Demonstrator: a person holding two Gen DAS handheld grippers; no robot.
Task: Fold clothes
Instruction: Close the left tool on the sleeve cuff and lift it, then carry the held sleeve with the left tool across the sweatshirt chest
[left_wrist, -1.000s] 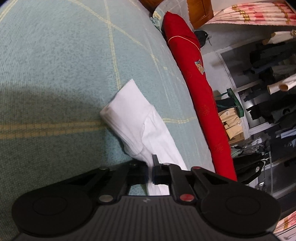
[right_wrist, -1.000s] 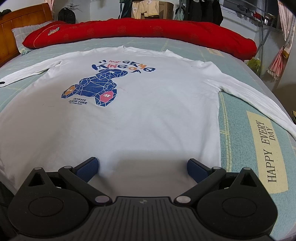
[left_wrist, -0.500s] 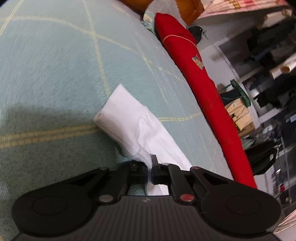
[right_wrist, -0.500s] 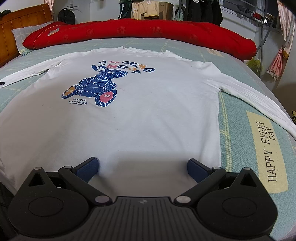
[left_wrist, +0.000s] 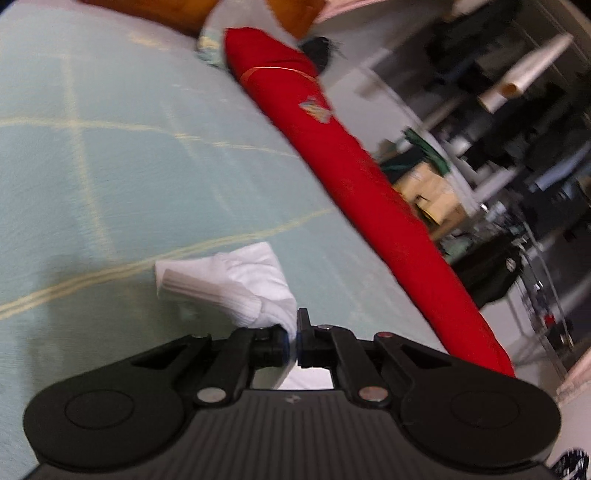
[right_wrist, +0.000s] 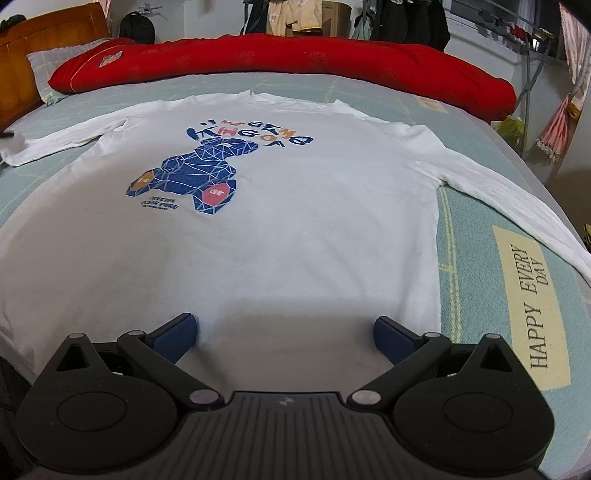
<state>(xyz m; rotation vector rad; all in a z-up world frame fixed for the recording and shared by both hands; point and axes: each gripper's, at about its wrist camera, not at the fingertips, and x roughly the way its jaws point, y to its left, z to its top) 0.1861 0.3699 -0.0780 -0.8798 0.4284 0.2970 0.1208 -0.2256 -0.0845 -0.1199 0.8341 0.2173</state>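
Here the shirt (right_wrist: 295, 221) lies flat, print up, across the bed (right_wrist: 480, 302), its left cuff (left_wrist: 221, 284) pinched in the closed left gripper (left_wrist: 292, 341) near the bed's left edge, while the right gripper (right_wrist: 284, 332) hovers spread over the hem.

White shirt (right_wrist: 295, 229), red bolster (right_wrist: 280, 61) on bed (right_wrist: 480, 258)

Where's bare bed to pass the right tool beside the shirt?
Free: the green strip with the label, between the shirt body and its right sleeve. Also between collar and red bolster. Crowded: the centre.
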